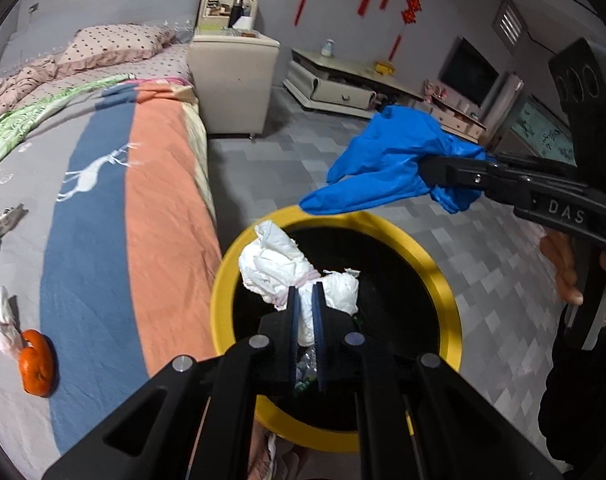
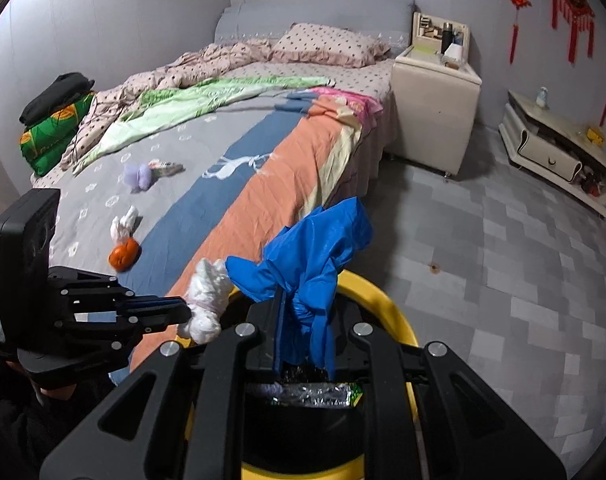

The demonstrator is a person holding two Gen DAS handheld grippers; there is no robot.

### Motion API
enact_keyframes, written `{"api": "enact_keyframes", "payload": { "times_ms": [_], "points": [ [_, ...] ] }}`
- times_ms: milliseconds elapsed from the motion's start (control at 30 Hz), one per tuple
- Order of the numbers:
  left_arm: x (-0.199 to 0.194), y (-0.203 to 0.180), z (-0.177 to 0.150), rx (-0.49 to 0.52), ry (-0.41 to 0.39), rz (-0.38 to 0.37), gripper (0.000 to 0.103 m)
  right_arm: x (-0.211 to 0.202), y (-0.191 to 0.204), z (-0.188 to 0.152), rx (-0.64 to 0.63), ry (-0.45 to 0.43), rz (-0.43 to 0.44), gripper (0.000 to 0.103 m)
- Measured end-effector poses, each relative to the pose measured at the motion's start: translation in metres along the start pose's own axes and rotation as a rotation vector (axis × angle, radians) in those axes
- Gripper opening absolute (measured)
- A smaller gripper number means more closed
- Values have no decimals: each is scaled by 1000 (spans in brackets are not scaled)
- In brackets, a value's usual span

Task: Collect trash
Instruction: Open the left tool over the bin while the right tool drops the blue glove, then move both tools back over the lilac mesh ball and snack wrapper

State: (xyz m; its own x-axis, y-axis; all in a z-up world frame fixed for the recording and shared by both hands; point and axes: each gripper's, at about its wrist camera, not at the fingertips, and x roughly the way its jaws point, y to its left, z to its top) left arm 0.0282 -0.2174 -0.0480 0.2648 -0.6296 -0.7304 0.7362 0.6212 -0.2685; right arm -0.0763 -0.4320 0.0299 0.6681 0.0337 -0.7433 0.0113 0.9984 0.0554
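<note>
Now both loads hang over the yellow-rimmed bin (image 1: pixel 447 280), the left gripper (image 1: pixel 306 300) pinching a crumpled white tissue (image 1: pixel 275 268) and the right gripper (image 2: pixel 303 320) clamping a blue glove (image 2: pixel 315 248), so release only once each sits squarely inside the rim.

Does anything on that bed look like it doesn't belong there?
Yes. An orange peel lies on the bedspread with a crumpled white tissue touching it, and farther up sit a purple wad and a wrapper. That is litter on bedding, odd for a made bed.
</note>
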Motion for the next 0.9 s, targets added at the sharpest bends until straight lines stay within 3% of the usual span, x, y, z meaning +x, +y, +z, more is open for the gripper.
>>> {"api": "enact_keyframes", "payload": {
  "times_ms": [67,167,233,300,500,700,800,900],
  "points": [
    [1,-1,-1,6,3,-6,6,3,0,-3,-1,15,3,14],
    [-3,-4,0,11,-8,-8,7,6,-2,-6,6,29,6,25],
    [-4,-4,0,7,-10,-9,15,5,-1,-4,11,29,11,33],
    [-7,-2,-1,-2,-18,-1,39,3,-1,-3,9,23,-10,34],
    [-18,11,1,-20,-52,25,62,1,-7,4,37,-8,-56,49],
    [-26,36,-1,-48,-63,66,69,5,-2,17,44,-73,5,64],
    [-30,49,-3,-63,-73,87,74,7,4,27,42,-121,85,74],
    [-37,67,-6,-93,-87,111,75,17,13,41,20,-158,108,75]
  ]
}}
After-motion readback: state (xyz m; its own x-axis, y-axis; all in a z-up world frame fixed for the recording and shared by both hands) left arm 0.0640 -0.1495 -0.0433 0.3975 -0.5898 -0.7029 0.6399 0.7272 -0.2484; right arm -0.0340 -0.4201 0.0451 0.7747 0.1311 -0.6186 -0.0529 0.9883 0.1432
